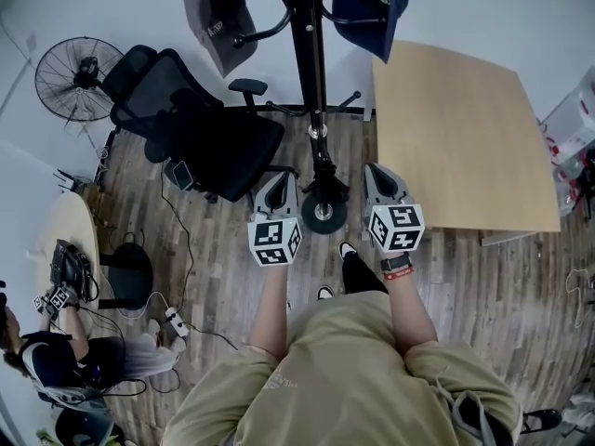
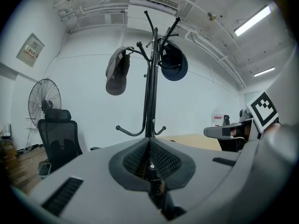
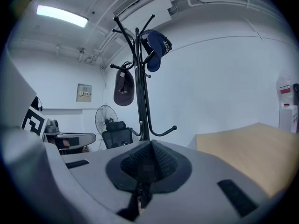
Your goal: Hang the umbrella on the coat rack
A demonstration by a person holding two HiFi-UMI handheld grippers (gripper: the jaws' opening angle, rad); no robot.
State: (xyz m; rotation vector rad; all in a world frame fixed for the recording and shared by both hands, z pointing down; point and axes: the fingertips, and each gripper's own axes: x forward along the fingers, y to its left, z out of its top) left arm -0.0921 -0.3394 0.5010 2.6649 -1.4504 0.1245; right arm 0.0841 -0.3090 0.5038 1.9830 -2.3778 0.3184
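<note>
The coat rack (image 1: 314, 82) stands upright, pole vertical. The left tool (image 1: 276, 182) and right tool (image 1: 381, 177) flank its base, both pressed together and empty, over open floor (image 1: 483, 286).

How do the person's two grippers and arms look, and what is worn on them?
The left gripper and right gripper have smooth grey shells with black textured pads. Each carries a cube with black-and-white square markers. The person wears a khaki short-sleeved shirt and a dark watch on the right wrist.

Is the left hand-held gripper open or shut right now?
Shut. In the left gripper view, the left hand-held gripper has its jaws meeting along one seam, with nothing between them.
</note>
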